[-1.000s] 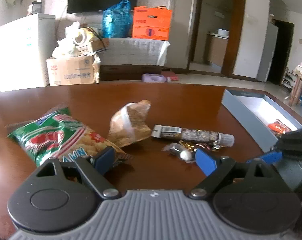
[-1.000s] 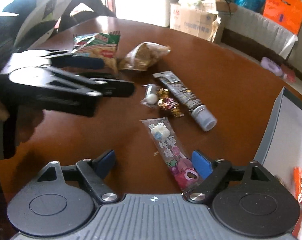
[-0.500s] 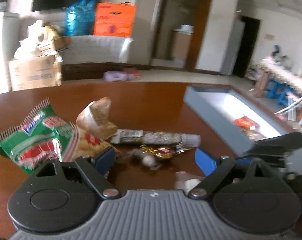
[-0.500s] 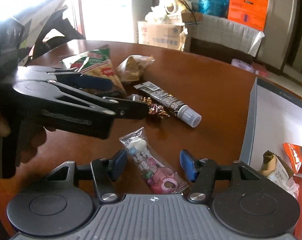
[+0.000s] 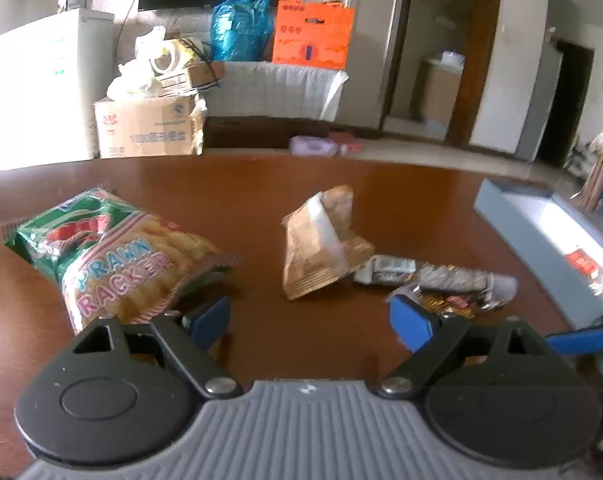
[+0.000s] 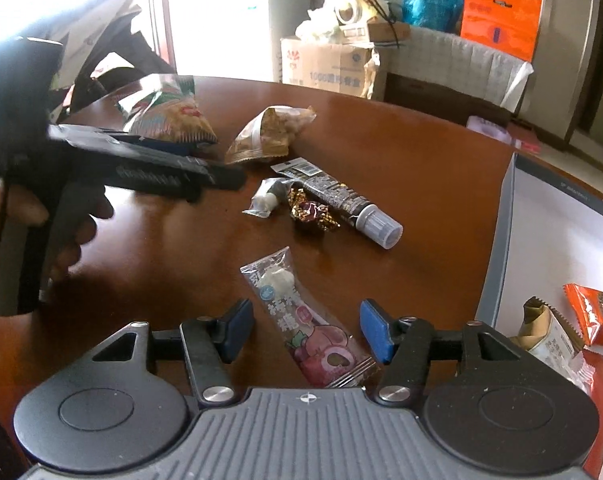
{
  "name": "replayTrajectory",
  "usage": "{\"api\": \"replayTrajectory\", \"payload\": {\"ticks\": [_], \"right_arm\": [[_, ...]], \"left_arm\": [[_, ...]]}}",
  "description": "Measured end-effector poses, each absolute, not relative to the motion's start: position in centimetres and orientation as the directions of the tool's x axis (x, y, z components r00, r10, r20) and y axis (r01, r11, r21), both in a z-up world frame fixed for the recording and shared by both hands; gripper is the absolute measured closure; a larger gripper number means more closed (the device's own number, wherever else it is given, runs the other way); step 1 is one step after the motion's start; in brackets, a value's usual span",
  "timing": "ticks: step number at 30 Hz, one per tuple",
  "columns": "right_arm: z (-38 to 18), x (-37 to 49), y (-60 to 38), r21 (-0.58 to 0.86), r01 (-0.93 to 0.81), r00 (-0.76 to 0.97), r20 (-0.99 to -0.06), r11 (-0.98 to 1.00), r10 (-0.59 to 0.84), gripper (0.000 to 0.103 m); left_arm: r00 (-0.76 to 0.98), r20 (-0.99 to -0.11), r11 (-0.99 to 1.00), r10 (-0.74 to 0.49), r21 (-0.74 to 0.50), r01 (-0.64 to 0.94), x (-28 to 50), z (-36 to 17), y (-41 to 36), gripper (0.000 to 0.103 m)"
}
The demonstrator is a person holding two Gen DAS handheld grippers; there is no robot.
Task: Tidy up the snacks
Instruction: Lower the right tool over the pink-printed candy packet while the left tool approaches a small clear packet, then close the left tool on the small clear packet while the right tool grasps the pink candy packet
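My left gripper (image 5: 309,318) is open and empty, low over the brown table, with a green prawn cracker bag (image 5: 113,254) by its left finger and a tan snack pouch (image 5: 321,248) ahead. A dark tube snack (image 5: 441,276) and foil candies (image 5: 445,304) lie to the right. My right gripper (image 6: 305,330) is open, its fingers either side of a pink candy packet (image 6: 301,320) lying on the table. The left gripper (image 6: 149,164) shows in the right wrist view, near the cracker bag (image 6: 169,116).
A grey box (image 6: 497,276) at the table's right holds orange and tan snack packs (image 6: 593,312); it also shows in the left wrist view (image 5: 541,236). A small white candy wrapper (image 6: 265,202) lies mid-table. Cardboard boxes and bags stand beyond the table.
My left gripper has swung left toward the cracker bag and tan pouch. My right gripper has opened wider and stays over the pink candy packet.
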State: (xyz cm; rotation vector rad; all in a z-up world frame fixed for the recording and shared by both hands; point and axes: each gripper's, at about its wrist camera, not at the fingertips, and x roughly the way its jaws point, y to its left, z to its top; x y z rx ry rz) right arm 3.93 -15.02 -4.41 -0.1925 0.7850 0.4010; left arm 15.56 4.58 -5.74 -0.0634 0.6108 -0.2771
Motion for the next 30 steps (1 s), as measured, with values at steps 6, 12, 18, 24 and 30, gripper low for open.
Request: {"api": "replayTrajectory", "payload": {"ticks": [6, 12, 18, 24, 30], "right_arm": [[-4.6, 3.8, -14.9, -0.025, -0.399, 0.651, -0.712, 0.916, 0.264, 0.039], [-4.6, 3.4, -14.6, -0.038, -0.401, 0.656, -0.709, 0.915, 0.258, 0.034], [-4.6, 3.4, -14.6, -0.037, -0.403, 0.655, -0.710, 0.915, 0.260, 0.031], [-4.6, 3.4, -14.6, -0.037, -0.403, 0.654, -0.710, 0.914, 0.260, 0.030], [-4.6, 3.4, -14.5, -0.032, -0.405, 0.650, -0.713, 0.914, 0.263, 0.030]], "left_arm": [[0.753, -0.544, 0.913, -0.370, -0.061, 0.404, 14.2, -5.4, 0.6, 0.014], [0.742, -0.558, 0.911, -0.371, -0.064, 0.407, 14.6, -6.3, -1.3, 0.014], [0.716, -0.597, 0.912, -0.362, -0.068, 0.405, 16.2, -6.8, -1.9, 0.015], [0.709, -0.597, 0.904, -0.375, -0.068, 0.422, 16.8, -6.9, -2.0, 0.041], [0.684, -0.590, 0.884, -0.428, -0.117, 0.453, 16.8, -6.3, -0.9, 0.042]]}}
